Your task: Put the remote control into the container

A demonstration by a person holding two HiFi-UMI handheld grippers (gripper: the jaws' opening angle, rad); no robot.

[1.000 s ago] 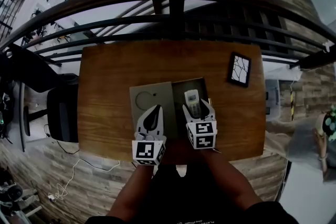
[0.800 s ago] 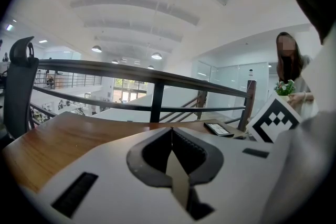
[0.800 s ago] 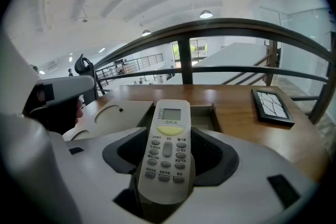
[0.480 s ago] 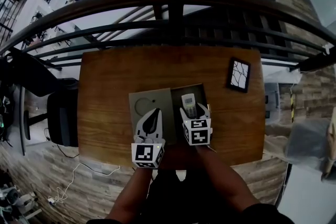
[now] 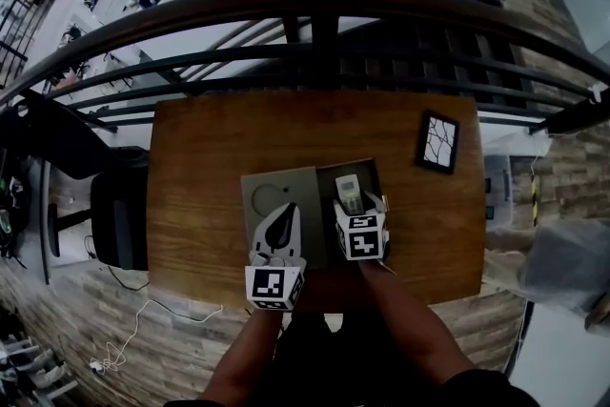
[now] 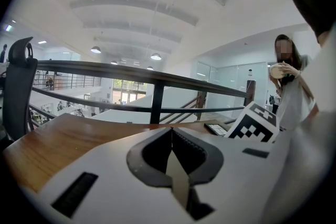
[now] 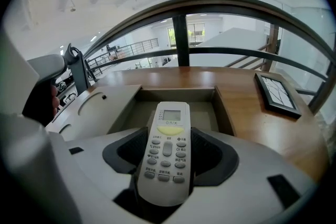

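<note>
Edging slightly forward, the right hand-held gripper (image 5: 351, 205) keeps clamping the remote control (image 7: 167, 144) over the container (image 7: 222, 110) just ahead, seemingly ready for release.

Head view looks steeply down on the worktop (image 5: 210, 148); both gripper views sit low above it, facing the railing (image 7: 180, 34) all three show.

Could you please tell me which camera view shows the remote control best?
The right gripper view: the remote control fills the centre, screen and buttons plain, clamped in the right gripper. The head view shows it small, over the container. The left gripper view misses it.
</note>
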